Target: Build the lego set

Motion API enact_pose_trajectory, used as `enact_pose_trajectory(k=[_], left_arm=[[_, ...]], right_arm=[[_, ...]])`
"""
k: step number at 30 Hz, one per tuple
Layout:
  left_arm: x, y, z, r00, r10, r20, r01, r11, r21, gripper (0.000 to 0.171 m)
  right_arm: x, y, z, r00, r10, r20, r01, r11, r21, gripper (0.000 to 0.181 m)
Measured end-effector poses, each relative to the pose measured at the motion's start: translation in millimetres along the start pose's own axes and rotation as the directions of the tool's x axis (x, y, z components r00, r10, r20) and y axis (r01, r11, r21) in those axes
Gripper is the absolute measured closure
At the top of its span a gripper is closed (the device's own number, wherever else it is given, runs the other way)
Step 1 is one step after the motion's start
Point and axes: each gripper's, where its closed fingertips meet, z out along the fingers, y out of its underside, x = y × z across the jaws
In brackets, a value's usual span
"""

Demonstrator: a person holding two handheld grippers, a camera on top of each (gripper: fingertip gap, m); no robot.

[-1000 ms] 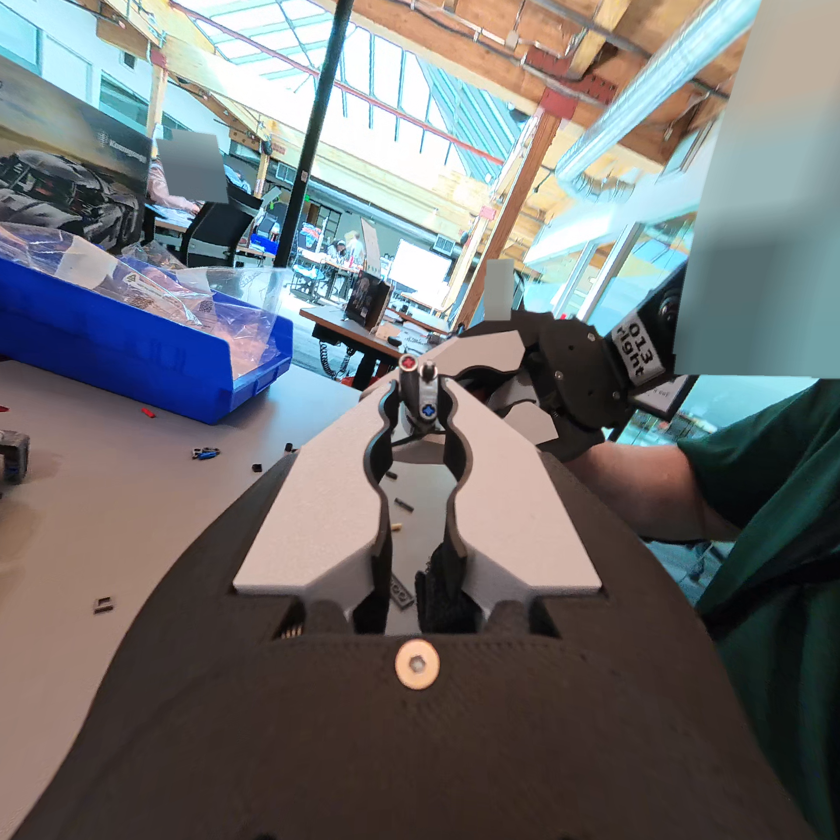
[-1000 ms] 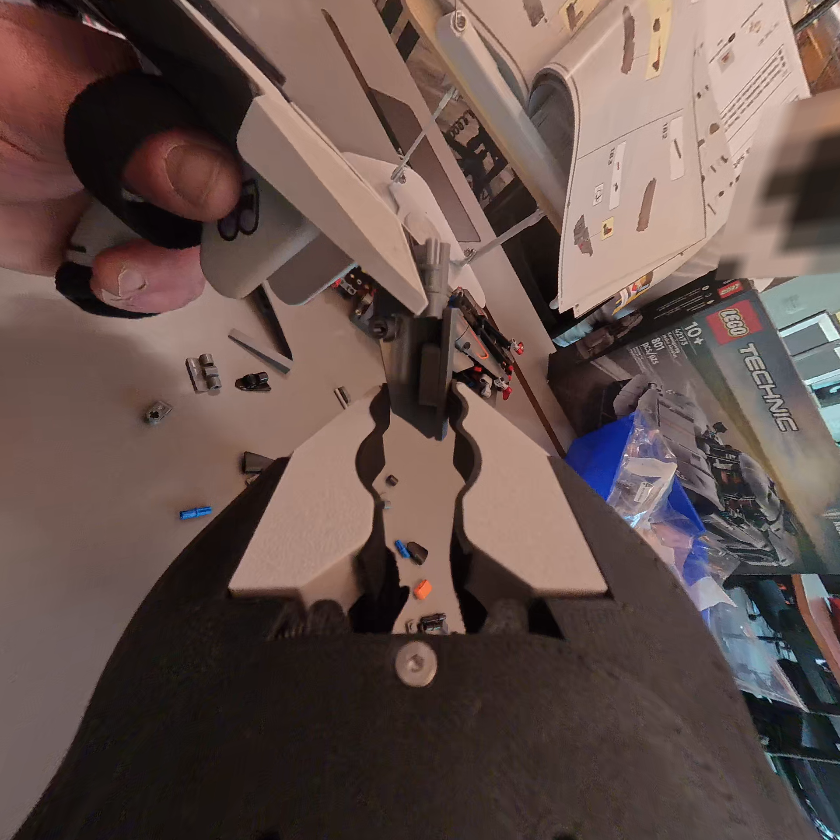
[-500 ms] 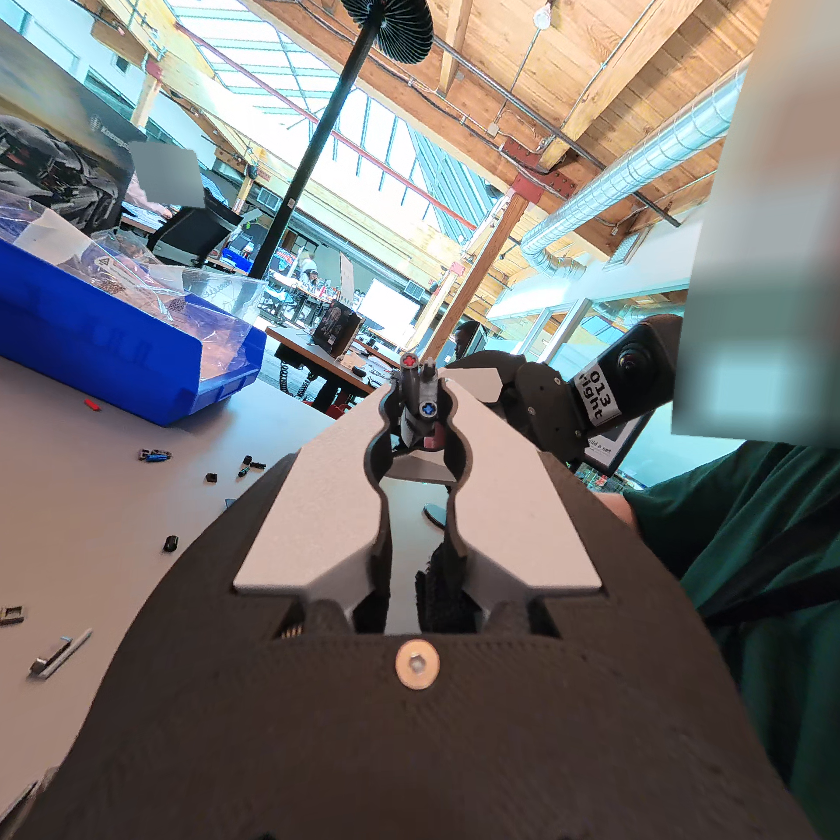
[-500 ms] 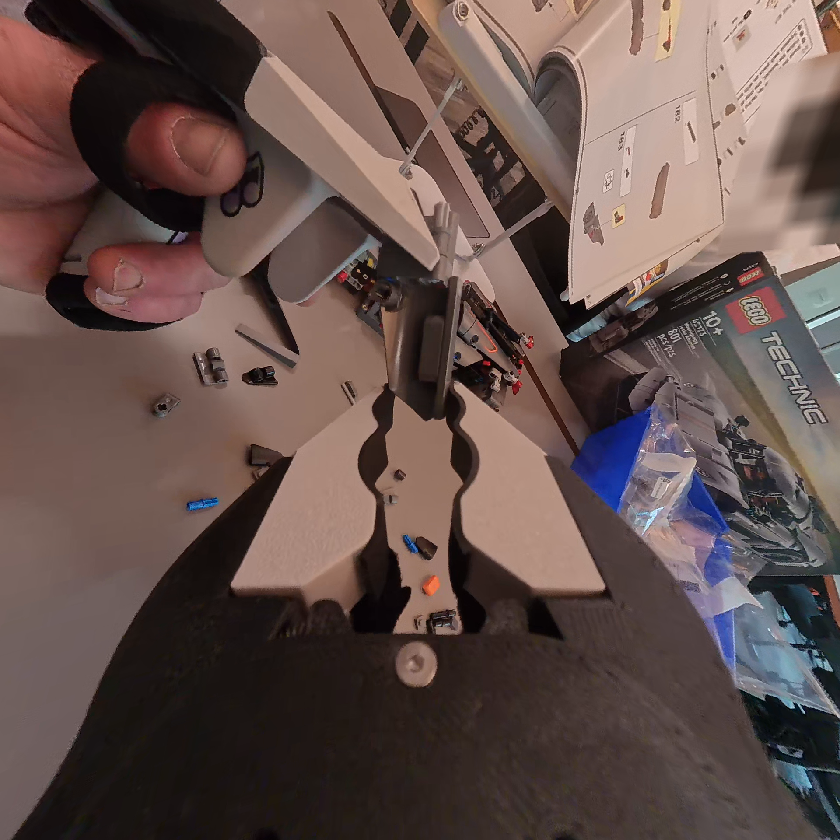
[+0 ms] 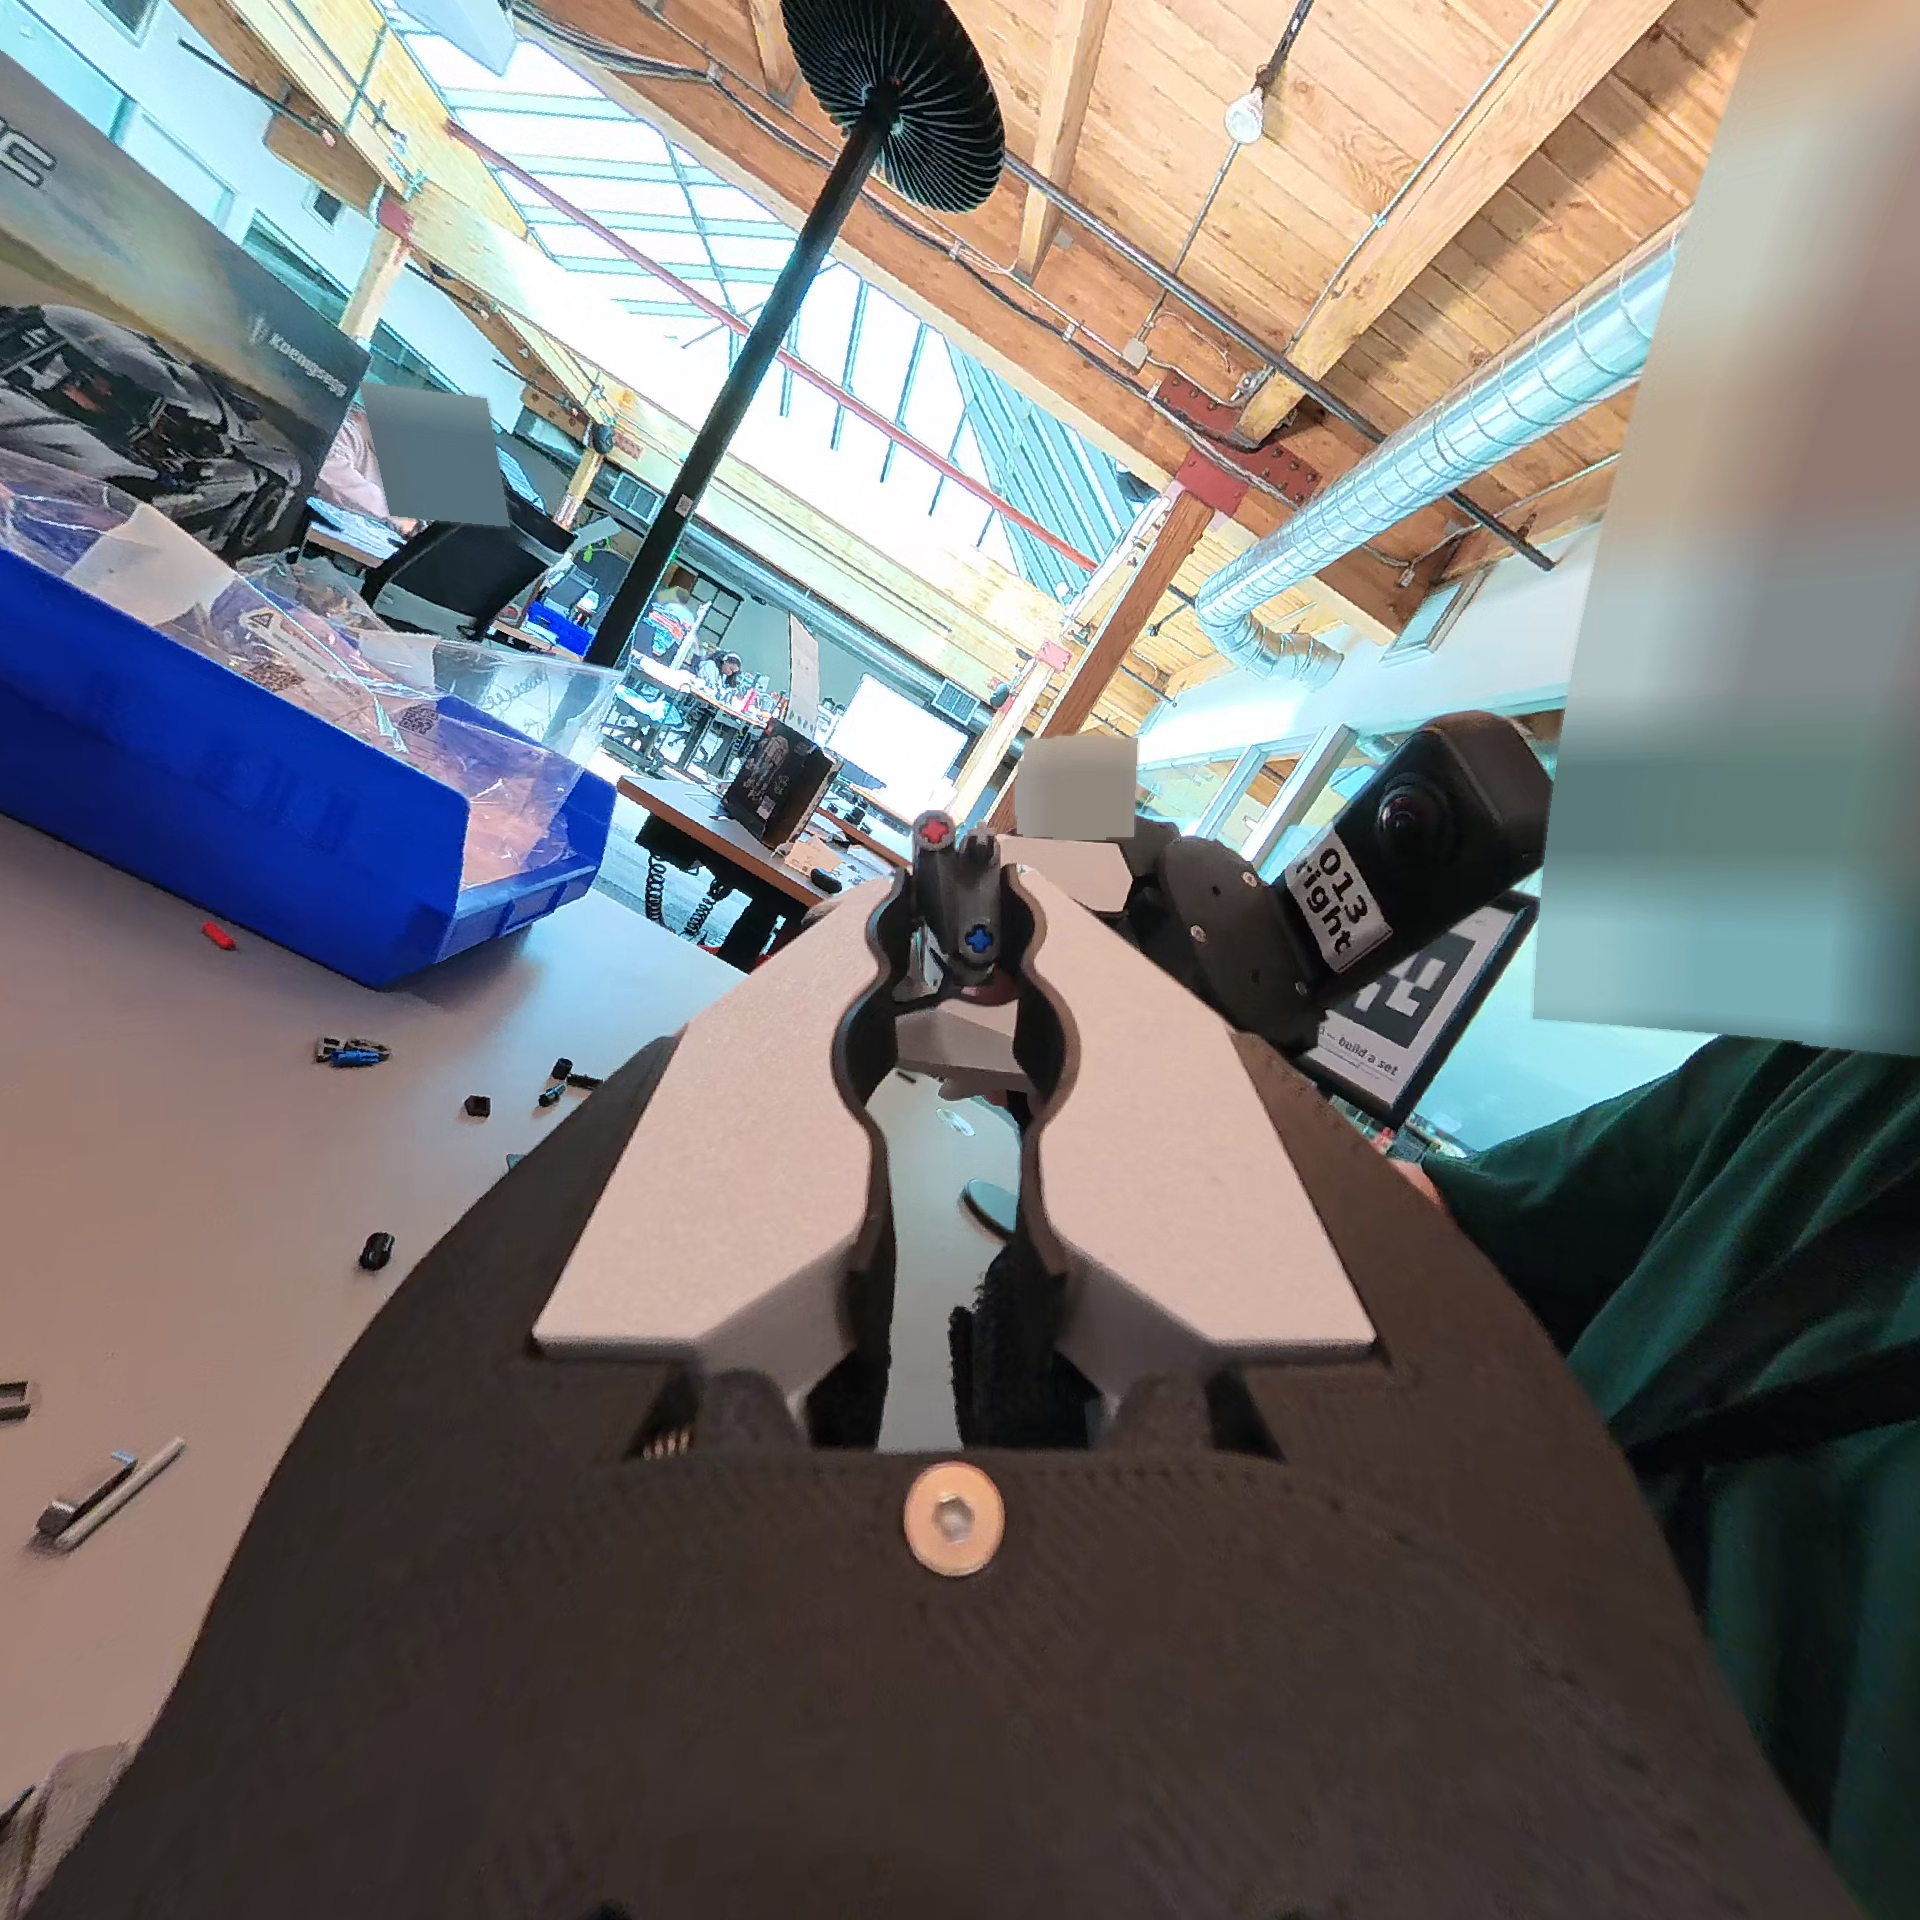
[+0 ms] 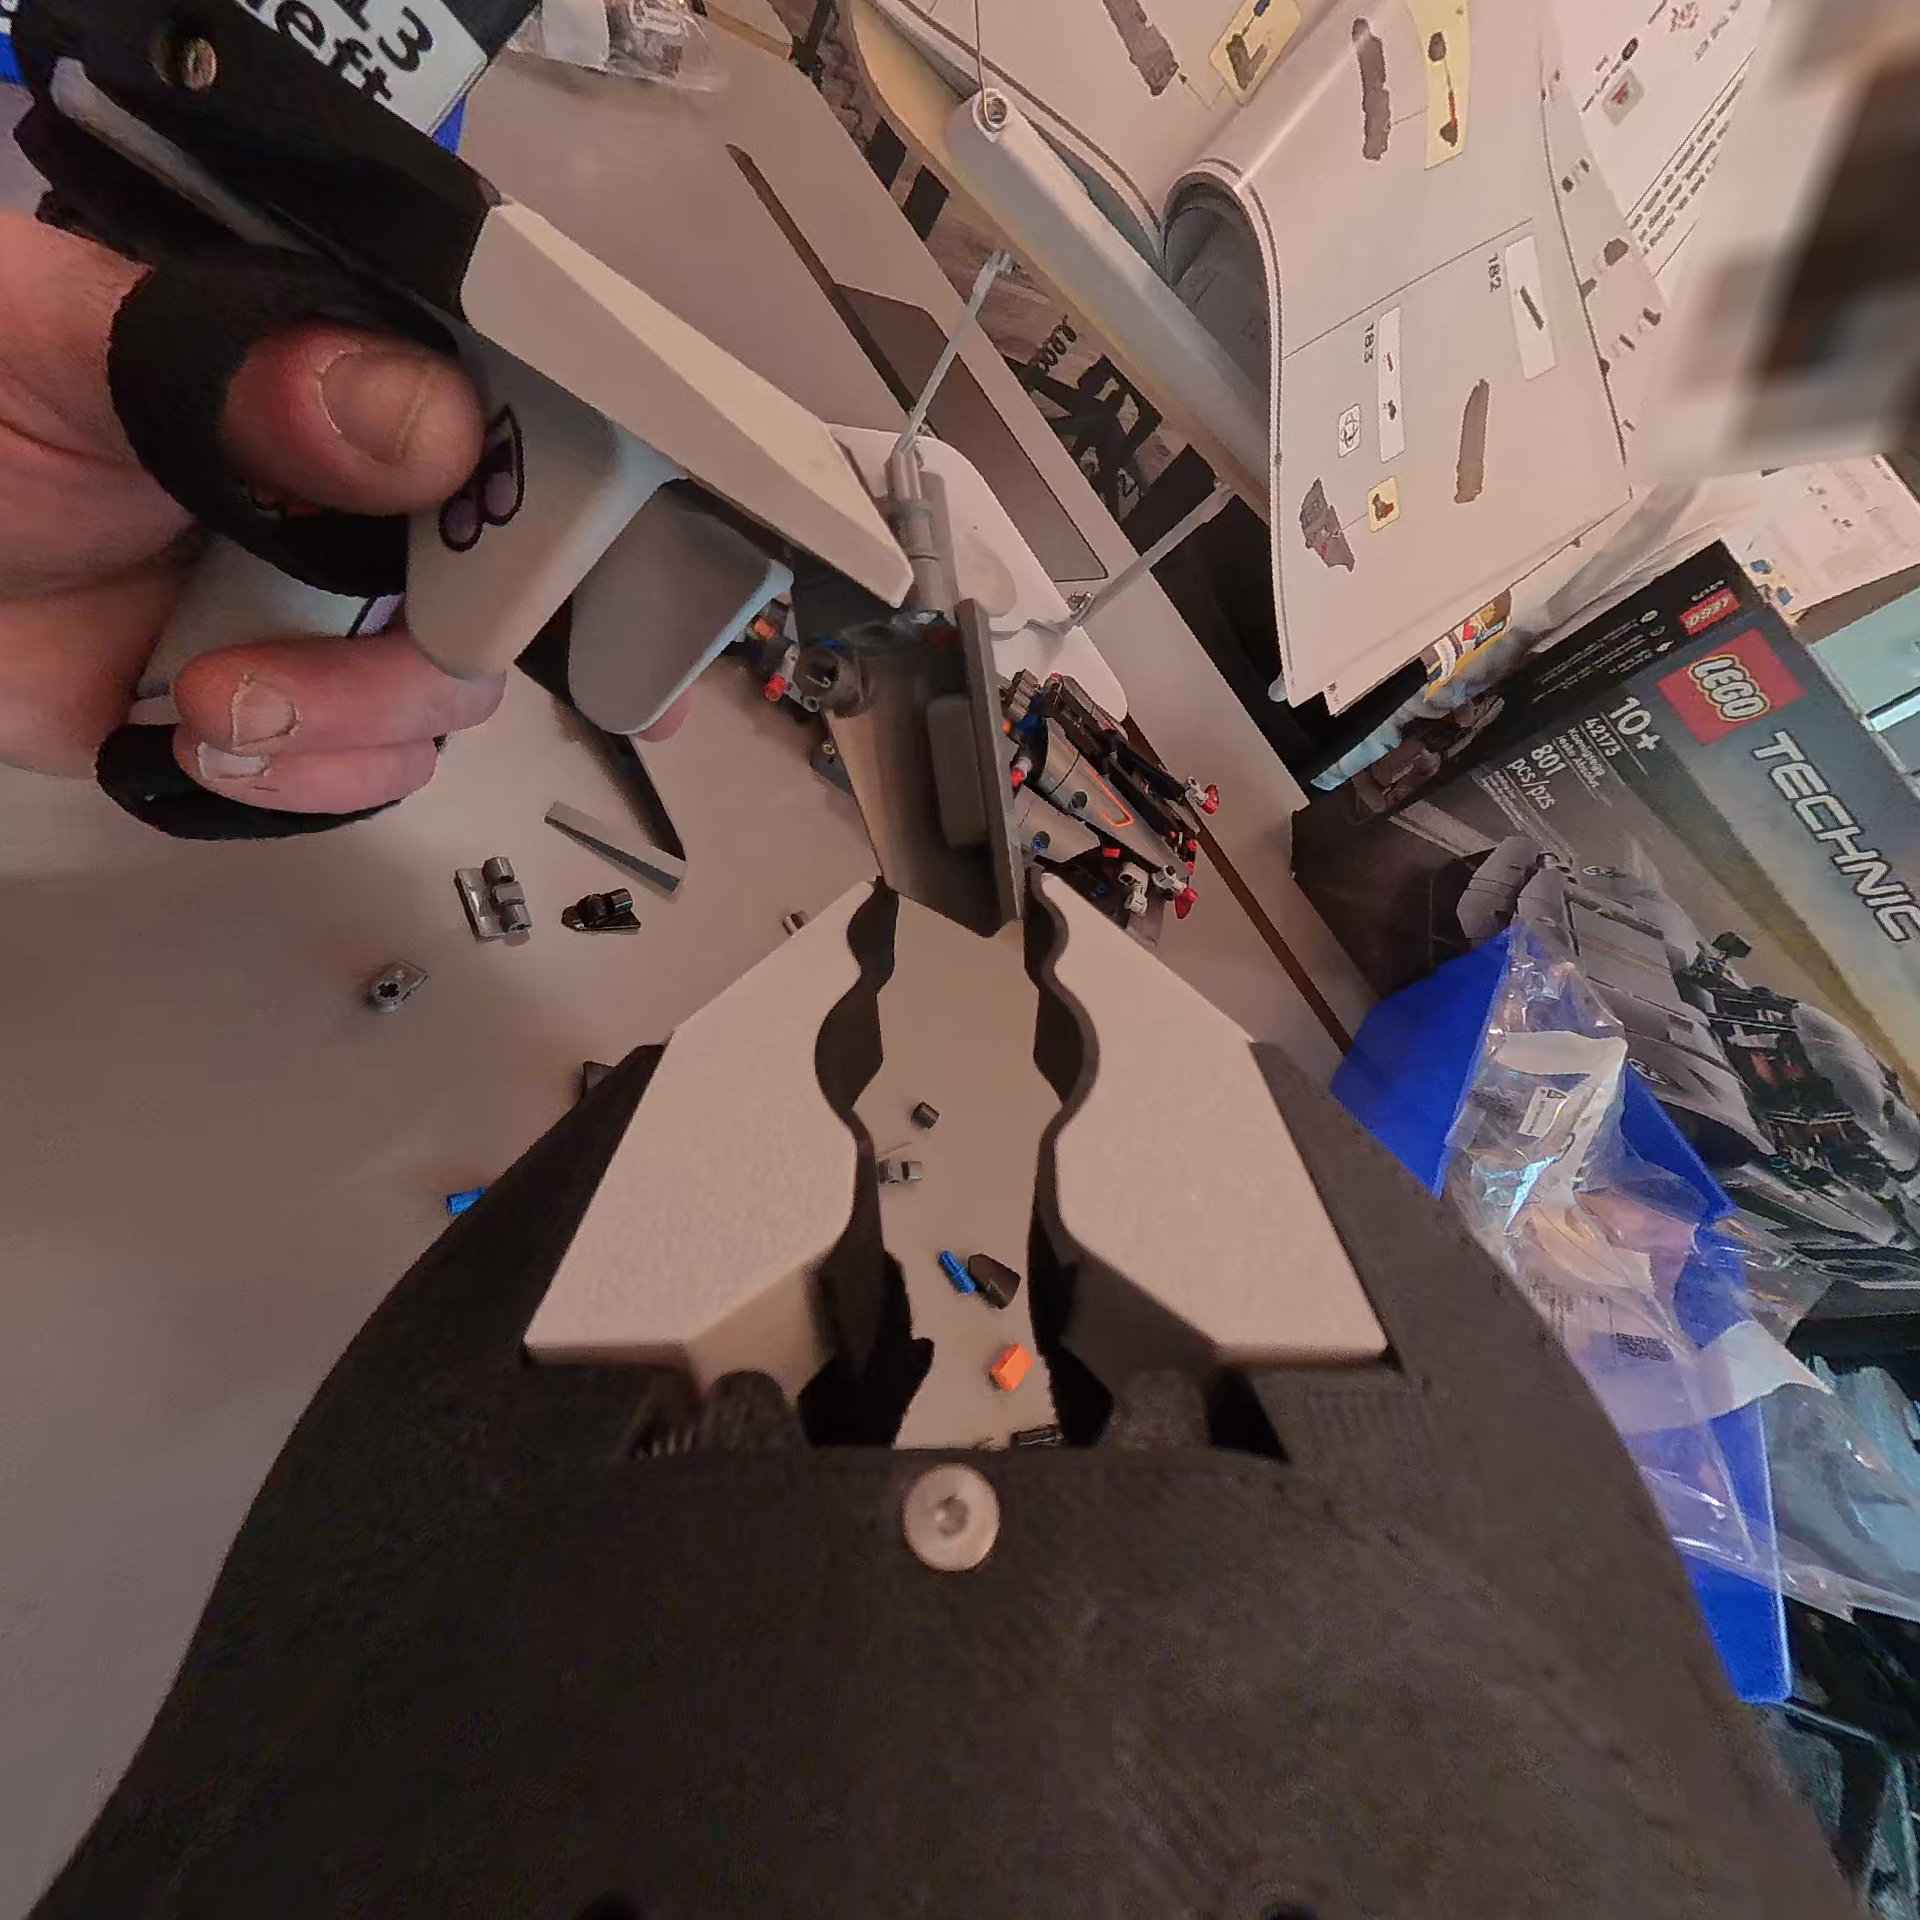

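Observation:
In the right wrist view my right gripper [image 6: 956, 906] is shut on the lower end of a dark grey Lego panel [image 6: 961, 769], held up above the table. My left gripper [image 6: 831, 530] comes in from the upper left, held by a hand, and is shut on a light grey connector [image 6: 916, 514] at the panel's top end. In the left wrist view my left gripper [image 5: 954, 914] is closed on that small grey piece [image 5: 961, 894], which shows a red and a blue axle end. The right gripper [image 5: 1226, 935] is just behind it. The partly built model [image 6: 1101, 790] lies on the table beyond.
An open instruction booklet [image 6: 1455, 312] and the set's box [image 6: 1714, 790] are at the right. A blue bin [image 5: 260, 790] holds plastic bags. Loose small pieces [image 6: 494, 899] lie scattered on the grey table [image 6: 208, 1091]. A person in a green sleeve [image 5: 1714, 1247] is at the right. Left tips to right tips: about 5 cm. Left tips and right tips are each some 25 cm from the partly built model [image 6: 1101, 790].
Both grippers have tilted and risen together with the held assembly. The left wrist view now points more at the ceiling. The panel has turned more edge-on in the right wrist view.

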Motion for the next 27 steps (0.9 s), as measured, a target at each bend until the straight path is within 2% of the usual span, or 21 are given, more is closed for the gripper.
enact_pose_trajectory(k=[8,18,22,27], left_arm=[[1.5,0.0,0.0,1.0,-0.011,0.0,0.011,1.0,0.01,0.157],[1.3,-0.4,-0.2,0.999,-0.043,-0.008,0.043,0.999,0.028,0.157],[1.7,0.4,0.2,0.999,-0.041,-0.005,0.041,0.999,0.027,0.158],[3.5,3.6,2.5,0.999,-0.042,-0.009,0.043,0.999,0.011,0.158]], right_arm=[[4.8,-2.3,-3.2,0.998,0.064,0.019,-0.064,0.998,0.026,0.158],[6.1,-4.4,-4.6,0.998,0.062,0.008,-0.062,0.997,0.036,0.152],[5.2,-6.3,-4.8,1.0,0.023,-0.011,-0.023,0.999,0.035,0.146],[-1.4,-7.2,-3.0,0.998,-0.053,-0.027,0.053,0.998,0.016,0.146]])
